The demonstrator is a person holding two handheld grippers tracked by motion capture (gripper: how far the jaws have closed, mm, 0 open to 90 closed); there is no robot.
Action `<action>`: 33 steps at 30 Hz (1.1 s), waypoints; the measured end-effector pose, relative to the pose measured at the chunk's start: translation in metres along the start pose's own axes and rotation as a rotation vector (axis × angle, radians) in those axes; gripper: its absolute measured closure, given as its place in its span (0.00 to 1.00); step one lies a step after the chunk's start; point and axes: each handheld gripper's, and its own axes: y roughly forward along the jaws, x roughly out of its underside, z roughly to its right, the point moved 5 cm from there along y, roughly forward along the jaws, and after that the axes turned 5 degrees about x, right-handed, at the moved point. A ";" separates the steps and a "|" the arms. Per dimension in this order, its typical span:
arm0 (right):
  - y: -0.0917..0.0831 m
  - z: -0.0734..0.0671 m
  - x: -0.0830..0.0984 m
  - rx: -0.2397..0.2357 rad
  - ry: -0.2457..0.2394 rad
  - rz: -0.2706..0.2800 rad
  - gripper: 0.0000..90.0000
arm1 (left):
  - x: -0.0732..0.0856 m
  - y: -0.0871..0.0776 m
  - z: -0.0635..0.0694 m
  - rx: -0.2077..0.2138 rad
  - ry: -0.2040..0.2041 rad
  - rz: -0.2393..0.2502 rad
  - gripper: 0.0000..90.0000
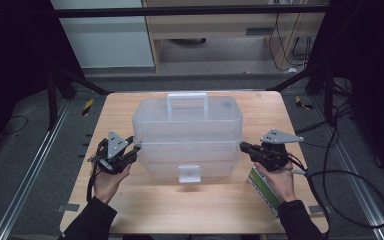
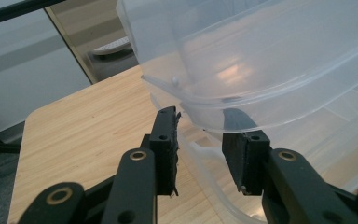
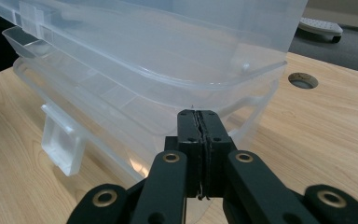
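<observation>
Clear plastic tiered storage box [image 1: 187, 135] sitting mid-counter [image 1: 130, 200], being flanked for steadying: left gripper [image 2: 200, 149] jaws parted, straddling its rim ungripped; right gripper [image 3: 199, 140] jaws pressed together, empty, beneath the rim.

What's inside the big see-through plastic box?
The clear plastic storage box looks empty: through its cloudy walls I see tiered trays and the light wooden table beneath. Small items could hide behind the frosted plastic and the white front latch.
</observation>
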 end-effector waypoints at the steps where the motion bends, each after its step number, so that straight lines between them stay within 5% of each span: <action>1: 0.000 0.000 0.000 0.002 0.000 0.004 0.98 | -0.001 0.000 0.000 -0.002 0.000 0.002 0.73; 13: -0.004 0.002 0.001 0.023 -0.011 -0.012 0.92 | -0.012 0.000 -0.005 -0.021 0.001 0.052 0.74; 24: -0.014 0.008 -0.006 0.070 -0.058 -0.101 0.76 | -0.021 0.001 -0.010 -0.033 0.002 0.078 0.75; 33: 0.002 0.011 -0.016 0.095 -0.052 -0.165 0.62 | -0.028 0.004 -0.015 -0.040 0.004 0.085 0.76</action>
